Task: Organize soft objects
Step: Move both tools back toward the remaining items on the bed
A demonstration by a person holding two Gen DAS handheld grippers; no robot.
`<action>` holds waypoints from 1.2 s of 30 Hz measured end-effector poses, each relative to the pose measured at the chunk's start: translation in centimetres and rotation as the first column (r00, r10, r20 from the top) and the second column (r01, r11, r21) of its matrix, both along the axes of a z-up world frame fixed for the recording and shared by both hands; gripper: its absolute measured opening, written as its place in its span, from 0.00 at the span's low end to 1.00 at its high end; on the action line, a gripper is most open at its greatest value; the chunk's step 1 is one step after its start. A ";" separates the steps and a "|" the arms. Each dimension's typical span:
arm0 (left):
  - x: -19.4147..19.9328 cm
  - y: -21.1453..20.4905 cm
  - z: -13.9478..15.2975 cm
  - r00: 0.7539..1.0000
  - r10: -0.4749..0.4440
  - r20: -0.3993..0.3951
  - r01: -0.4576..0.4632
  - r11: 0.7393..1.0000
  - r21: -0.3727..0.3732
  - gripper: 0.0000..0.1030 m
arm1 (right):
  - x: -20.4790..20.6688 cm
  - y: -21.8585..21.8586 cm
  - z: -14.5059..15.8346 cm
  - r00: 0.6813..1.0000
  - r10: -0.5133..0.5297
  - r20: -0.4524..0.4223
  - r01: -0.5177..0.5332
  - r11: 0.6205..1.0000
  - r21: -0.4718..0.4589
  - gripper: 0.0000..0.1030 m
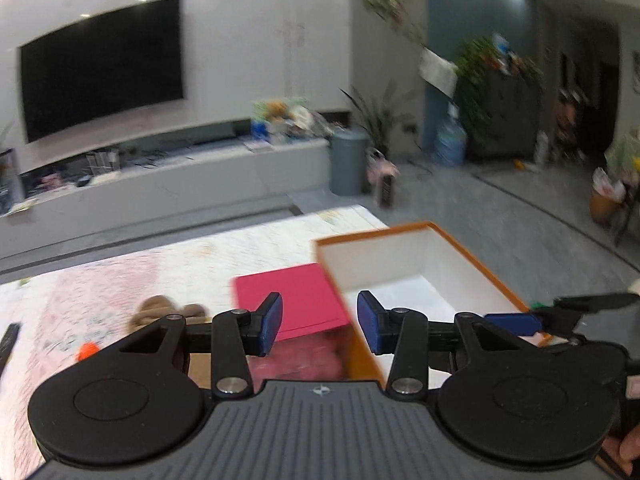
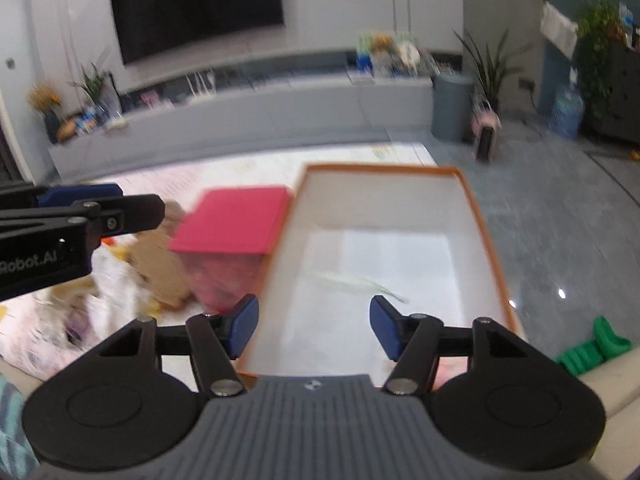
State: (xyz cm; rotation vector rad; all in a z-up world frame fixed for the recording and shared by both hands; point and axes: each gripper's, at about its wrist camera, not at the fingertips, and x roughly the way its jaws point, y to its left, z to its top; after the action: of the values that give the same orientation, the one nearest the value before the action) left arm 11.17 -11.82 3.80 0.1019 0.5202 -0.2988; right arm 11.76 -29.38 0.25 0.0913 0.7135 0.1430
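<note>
Left gripper [image 1: 319, 322]: black plastic arms, blue rubber pads [image 1: 270, 324], jaws spread wide, nothing between them. Far left of it, a pale pink patterned mat [image 1: 100, 280], flat and soft-looking. On the mat, just ahead-left of the left pad, a brown plush toy [image 1: 160, 310], rounded and fuzzy, blurred; a small orange bit [image 1: 87, 350] lies left of it, shape unclear. Straight ahead between the pads, a flat pink lid [image 1: 290, 300], matte and rectangular, sits on a translucent pink box [image 1: 316, 356] with soft pinkish contents, too blurred to name. Right of that, touching it, an open cardboard box [image 1: 472, 252]: orange outside, white smooth inside, rectangular, right pad in front of its near corner.

Right gripper [image 2: 313, 328]: same build, jaws also wide apart, holding nothing. At its far left the other gripper pokes in sideways. Below it, a crumpled white-pink soft pile [image 2: 60, 316] on the mat, blurred. Ahead-left, the plush toy [image 2: 160, 260], tan and lumpy, beside the pink box. Pink lid [image 2: 236, 220] ahead-left of the left pad. Directly ahead, the cardboard box [image 2: 484, 240], with a pale thin wisp [image 2: 356, 280] on its white floor, cannot tell what. Far right, a green ribbed plastic piece [image 2: 596, 348] on a beige edge, near the grey glossy floor [image 2: 560, 220].
</note>
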 end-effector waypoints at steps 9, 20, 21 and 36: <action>-3.0 7.5 -2.9 0.976 0.204 0.071 -0.204 0.979 0.001 0.48 | -5.0 7.4 -1.2 0.980 0.058 0.191 -0.073 0.995 0.071 0.69; -4.4 15.5 -7.4 0.945 0.319 -0.066 -0.323 0.945 -0.056 0.48 | -4.3 14.2 -5.1 0.989 0.116 0.097 -0.123 0.990 0.074 0.70; -4.4 16.0 -7.7 0.943 0.322 -0.080 -0.327 0.943 -0.065 0.48 | -4.2 14.7 -5.5 0.989 0.119 0.085 -0.126 0.989 0.073 0.70; -4.5 18.4 -11.3 0.941 0.317 -0.121 -0.329 0.939 -0.096 0.59 | -1.1 19.4 -10.1 0.982 0.185 0.039 -0.185 0.983 0.010 0.69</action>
State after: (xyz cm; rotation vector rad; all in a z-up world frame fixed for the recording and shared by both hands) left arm 6.71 6.55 -7.51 -0.1125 0.6121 -0.0104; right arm 10.63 -9.98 -9.86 0.0344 0.6826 0.3269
